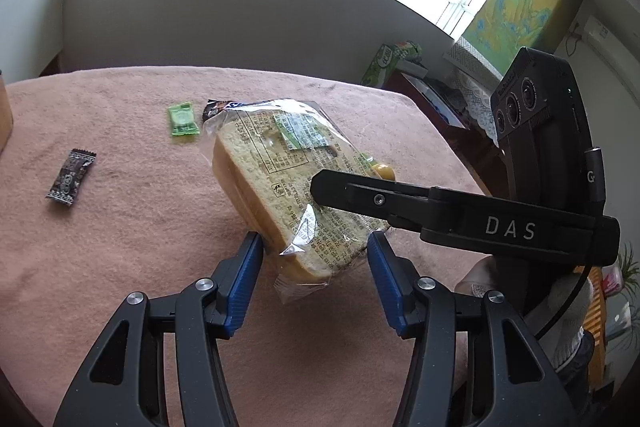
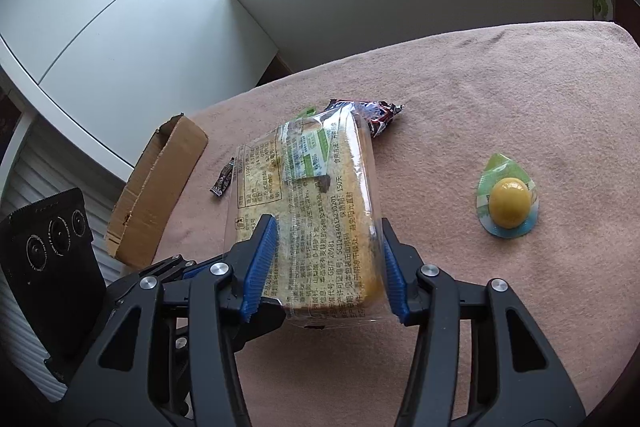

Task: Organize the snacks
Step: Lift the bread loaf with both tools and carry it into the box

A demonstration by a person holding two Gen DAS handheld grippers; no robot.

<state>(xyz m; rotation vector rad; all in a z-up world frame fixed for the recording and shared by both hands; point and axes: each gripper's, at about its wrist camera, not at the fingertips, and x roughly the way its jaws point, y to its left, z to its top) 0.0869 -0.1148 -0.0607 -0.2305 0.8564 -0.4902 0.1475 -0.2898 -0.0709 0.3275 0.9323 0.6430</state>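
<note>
A clear bag of sliced bread (image 1: 280, 183) is held above the pink tablecloth (image 1: 120, 247). My right gripper (image 2: 326, 263) is shut on the bread bag (image 2: 316, 203), its blue pads pressing both sides. My left gripper (image 1: 316, 267) is open, its blue pads on either side of the bag's near end with a small gap. The right gripper's black finger (image 1: 360, 195) lies across the bag in the left wrist view. A cardboard box (image 2: 156, 195) lies at the table's left edge.
On the cloth lie a green candy packet (image 1: 182, 119), a dark small packet (image 1: 72, 177), a dark wrapped bar (image 2: 376, 115) behind the bread, and a yellow jelly cup (image 2: 508, 203) to the right. The table's far edge borders a wall.
</note>
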